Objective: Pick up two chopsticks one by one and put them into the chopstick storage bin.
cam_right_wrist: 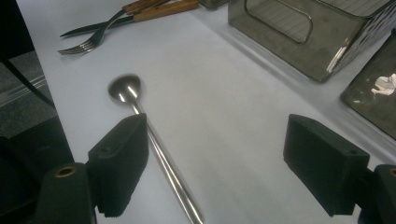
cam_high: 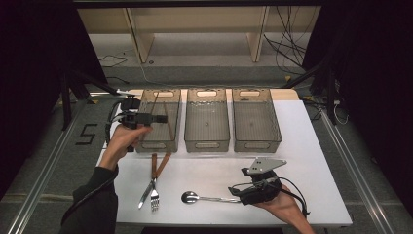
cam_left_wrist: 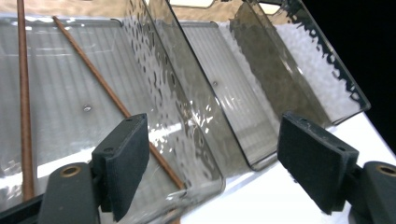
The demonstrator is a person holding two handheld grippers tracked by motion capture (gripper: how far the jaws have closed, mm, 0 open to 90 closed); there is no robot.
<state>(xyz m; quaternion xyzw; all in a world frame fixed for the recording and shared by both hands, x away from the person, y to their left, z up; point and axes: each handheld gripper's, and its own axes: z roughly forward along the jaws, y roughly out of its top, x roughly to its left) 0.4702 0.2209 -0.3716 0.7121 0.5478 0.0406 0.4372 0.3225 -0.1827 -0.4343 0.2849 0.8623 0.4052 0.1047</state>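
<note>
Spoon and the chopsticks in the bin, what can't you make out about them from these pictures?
- Spoon: its handle end, in the right gripper view cut off by the bottom edge, in the high view behind the right gripper.
- Chopsticks: their near ends, in the left gripper view behind the left gripper pad; too thin in the high view through the left bin wall.
</note>
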